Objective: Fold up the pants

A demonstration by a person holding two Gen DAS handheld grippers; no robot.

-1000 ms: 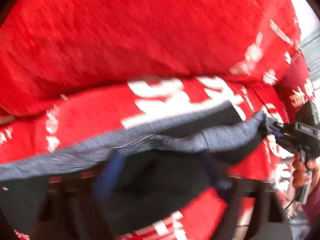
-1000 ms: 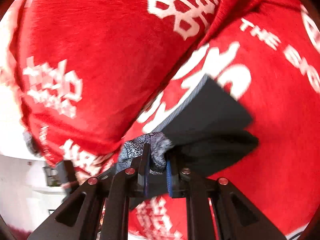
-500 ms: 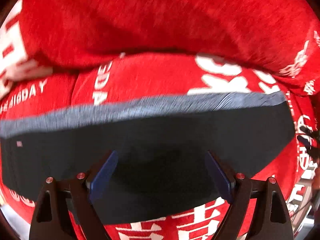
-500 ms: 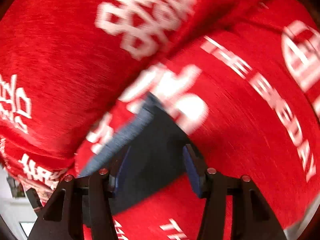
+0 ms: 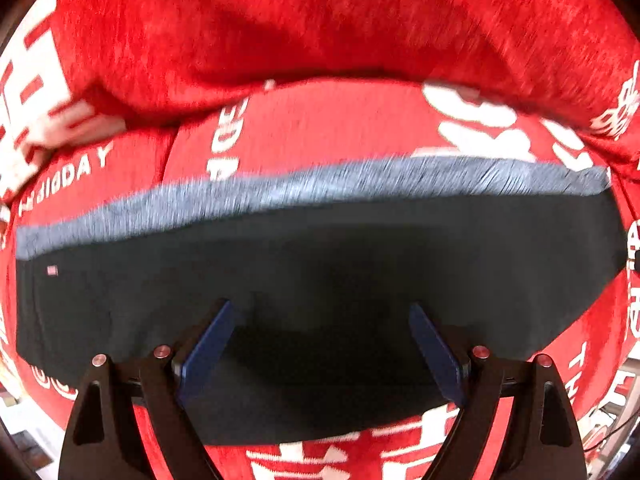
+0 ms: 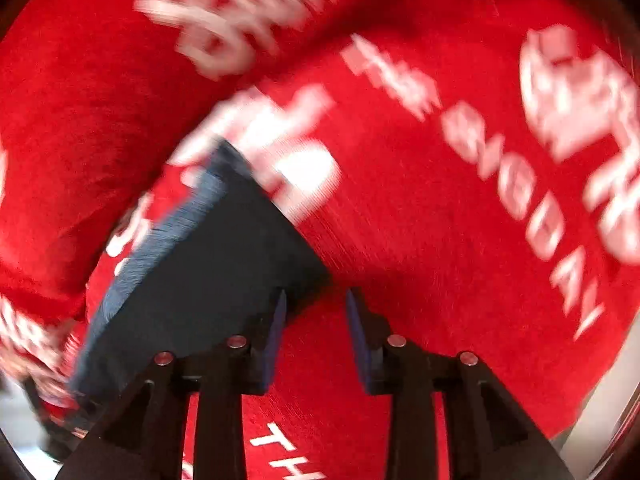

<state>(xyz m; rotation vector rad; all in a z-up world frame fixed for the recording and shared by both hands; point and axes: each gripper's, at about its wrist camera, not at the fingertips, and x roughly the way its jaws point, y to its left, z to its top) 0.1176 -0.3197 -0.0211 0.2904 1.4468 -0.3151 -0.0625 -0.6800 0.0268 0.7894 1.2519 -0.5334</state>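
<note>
Red plush fabric (image 5: 320, 128) printed with white letters and characters covers everything underfoot of the tools, a soft seat with a fat cushion roll (image 5: 304, 20) rising behind it.

Nearest in the left wrist view, the left gripper (image 5: 320, 350) points down with its blue pads (image 5: 208, 344) spread wide; nothing is pinched between them, only dark cloth lying flat beneath. That cloth is the pants (image 5: 320, 264), folded into a broad dark slab that lies on the red seat and reaches nearly from one side of the view to the other. A small pale tag (image 5: 52, 270) sits near their left end. Along the far edge runs the grey heathered waistband (image 5: 312, 188), and beyond it the seat meets the cushion roll.

From the right wrist view, the right gripper (image 6: 316, 320) hovers at a corner of the pants (image 6: 208, 280). Its jaws are closing with a modest gap left, and only red fabric shows between them; the left pad (image 6: 276, 332) is just beside the cloth's edge, though blur keeps me from telling whether it touches. Farther off, the waistband (image 6: 172, 236) slants away toward the cushion.
</note>
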